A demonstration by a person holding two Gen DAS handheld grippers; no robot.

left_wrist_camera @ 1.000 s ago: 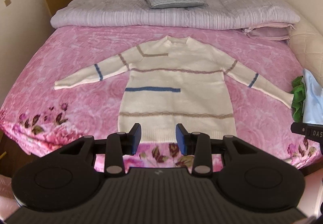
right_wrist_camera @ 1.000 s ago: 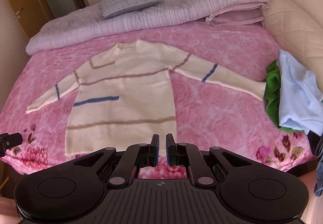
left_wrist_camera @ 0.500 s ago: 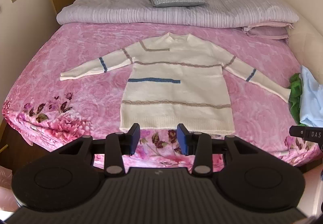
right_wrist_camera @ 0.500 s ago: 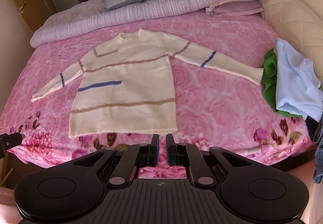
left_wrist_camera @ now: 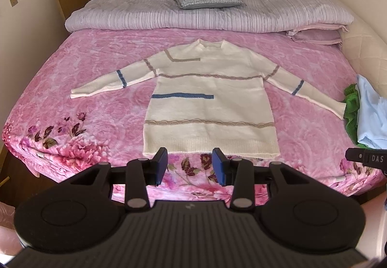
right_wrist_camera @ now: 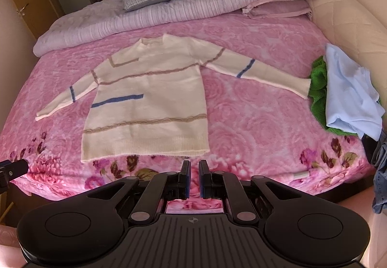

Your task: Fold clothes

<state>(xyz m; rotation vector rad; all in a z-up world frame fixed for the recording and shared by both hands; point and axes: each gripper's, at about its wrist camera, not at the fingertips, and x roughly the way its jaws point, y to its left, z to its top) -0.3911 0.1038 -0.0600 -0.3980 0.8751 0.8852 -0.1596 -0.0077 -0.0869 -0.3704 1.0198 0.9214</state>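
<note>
Ahead: sweater [left_wrist_camera: 210,101] flat on bed, beyond left hand-held gripper [left_wrist_camera: 189,166].

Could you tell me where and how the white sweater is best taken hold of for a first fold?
Probably a sleeve cuff. The sweater lies flat, face up, with both sleeves spread wide. The right cuff ends beside the green garment, so come from the bed's foot, pinch only the thin ribbed end, and carry it across the body. The left cuff lies clear.
</note>
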